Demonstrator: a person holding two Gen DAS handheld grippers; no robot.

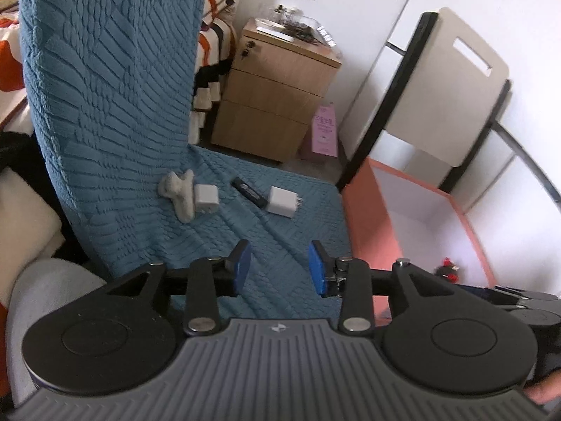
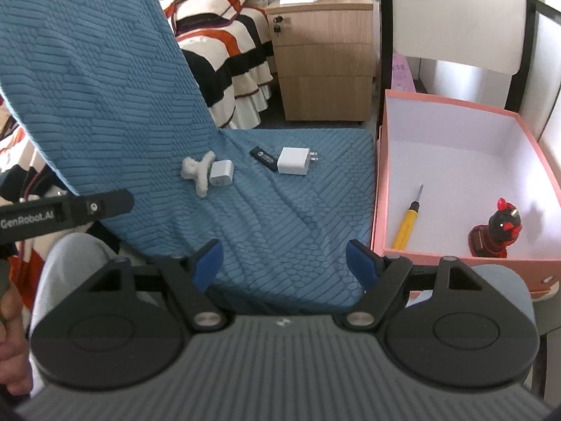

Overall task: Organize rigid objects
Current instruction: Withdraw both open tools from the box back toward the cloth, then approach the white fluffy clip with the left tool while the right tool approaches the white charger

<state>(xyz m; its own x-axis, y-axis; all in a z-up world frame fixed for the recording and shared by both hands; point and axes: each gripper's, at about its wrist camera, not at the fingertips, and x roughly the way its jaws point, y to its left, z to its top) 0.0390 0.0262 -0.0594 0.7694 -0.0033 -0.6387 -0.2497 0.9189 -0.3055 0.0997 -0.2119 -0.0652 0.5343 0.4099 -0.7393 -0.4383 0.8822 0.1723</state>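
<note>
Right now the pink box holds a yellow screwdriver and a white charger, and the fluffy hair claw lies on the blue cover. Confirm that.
Not quite: beside the yellow screwdriver in the pink box stands a red-and-black figurine, per the right wrist view. Both white chargers lie on the blue cover.

wooden drawer cabinet (image 2: 322, 59) | striped bedding (image 2: 224, 52) | pink carton (image 1: 324, 131) beside cabinet

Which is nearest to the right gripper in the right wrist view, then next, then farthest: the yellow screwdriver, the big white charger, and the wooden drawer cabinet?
1. Yellow screwdriver, in the pink box right of the right gripper.
2. Big white charger, ahead on the blue cover.
3. Wooden drawer cabinet, far behind.
</note>
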